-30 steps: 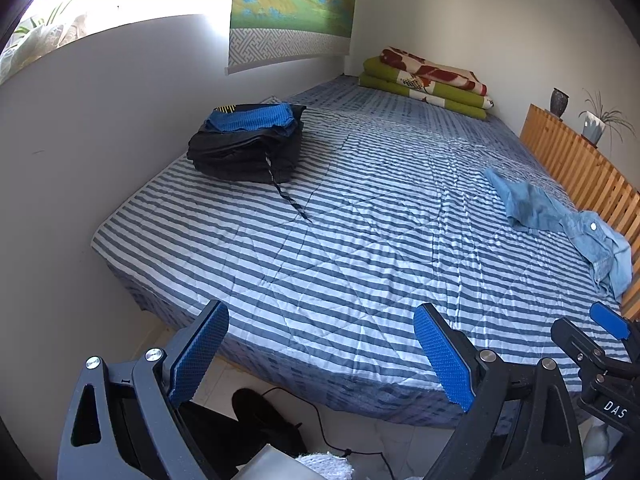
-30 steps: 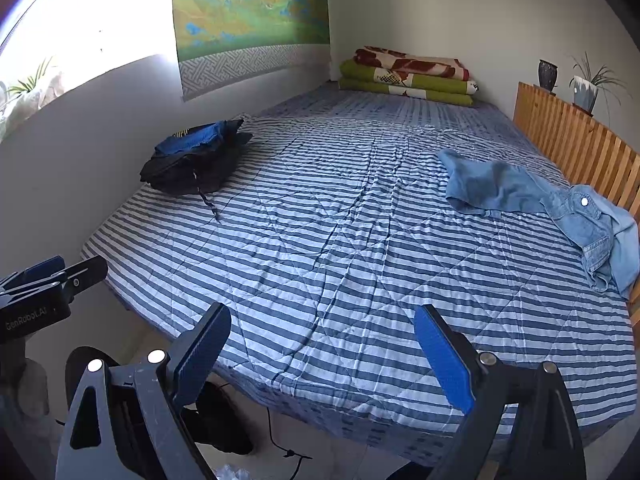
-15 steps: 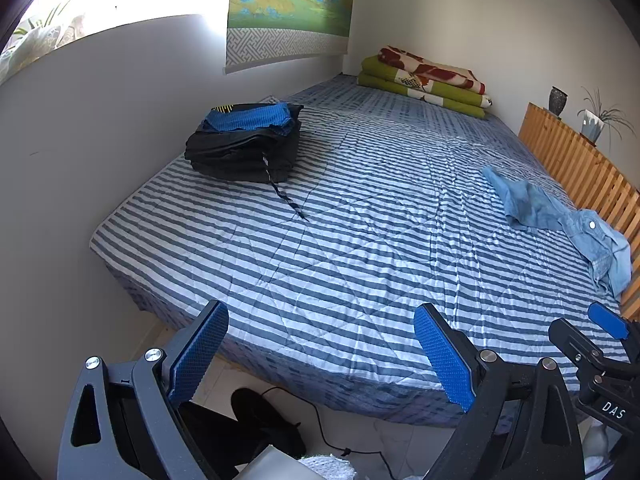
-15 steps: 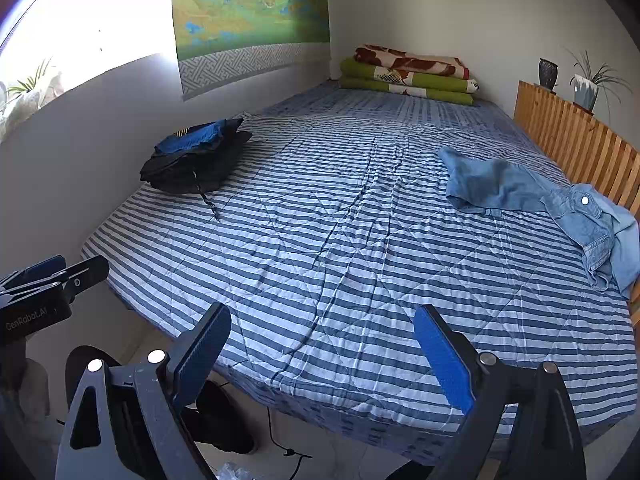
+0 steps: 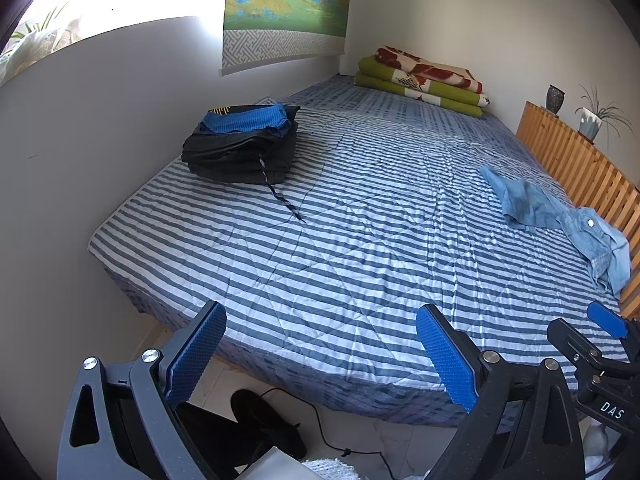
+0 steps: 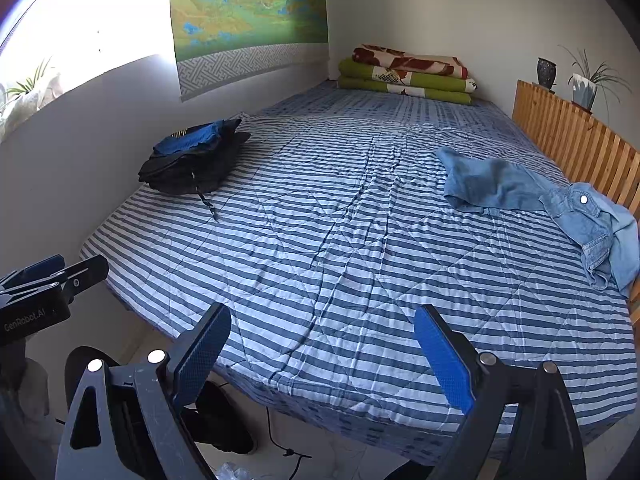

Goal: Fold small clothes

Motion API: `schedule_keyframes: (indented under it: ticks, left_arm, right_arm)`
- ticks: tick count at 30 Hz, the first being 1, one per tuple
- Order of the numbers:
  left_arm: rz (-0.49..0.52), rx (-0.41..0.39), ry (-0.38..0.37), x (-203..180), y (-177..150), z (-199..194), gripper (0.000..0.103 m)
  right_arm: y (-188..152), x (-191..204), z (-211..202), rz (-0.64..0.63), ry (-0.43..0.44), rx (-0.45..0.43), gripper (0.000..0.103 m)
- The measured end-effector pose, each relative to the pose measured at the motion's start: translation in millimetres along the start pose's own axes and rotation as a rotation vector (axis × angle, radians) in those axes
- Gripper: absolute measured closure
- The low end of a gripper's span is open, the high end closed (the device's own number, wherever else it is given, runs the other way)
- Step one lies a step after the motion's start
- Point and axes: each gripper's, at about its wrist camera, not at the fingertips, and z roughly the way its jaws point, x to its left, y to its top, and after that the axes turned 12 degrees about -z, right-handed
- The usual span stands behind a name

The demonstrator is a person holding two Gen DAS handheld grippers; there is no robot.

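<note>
A crumpled light-blue denim garment [image 5: 560,216] [image 6: 532,196] lies at the bed's right side beside the wooden slats. At the left side by the wall sits a pile of folded dark clothes [image 5: 242,148] [image 6: 192,160] with a blue piece on top and a cord trailing out. My left gripper [image 5: 320,356] hangs open off the bed's near edge, nothing between its blue pads. My right gripper [image 6: 320,356] is open too, empty, also short of the near edge. Each gripper shows at the edge of the other's view.
The blue-and-white striped bedspread [image 5: 360,208] covers the whole bed. Folded green and red blankets [image 5: 420,80] lie at the far end. A wooden slatted rail [image 6: 572,140] with a vase and a plant borders the right. Dark shoes and a cable [image 5: 336,440] lie on the floor below.
</note>
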Motion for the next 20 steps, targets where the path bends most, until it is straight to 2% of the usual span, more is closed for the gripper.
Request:
schedule_keyframes:
  ticks: [20]
  left_arm:
    - [0.001,0.017,-0.004,-0.8,0.2,8.0,0.004]
  right_arm:
    - [-3.8,-1.2,4.3,0.002,0.001,0.009,0.012]
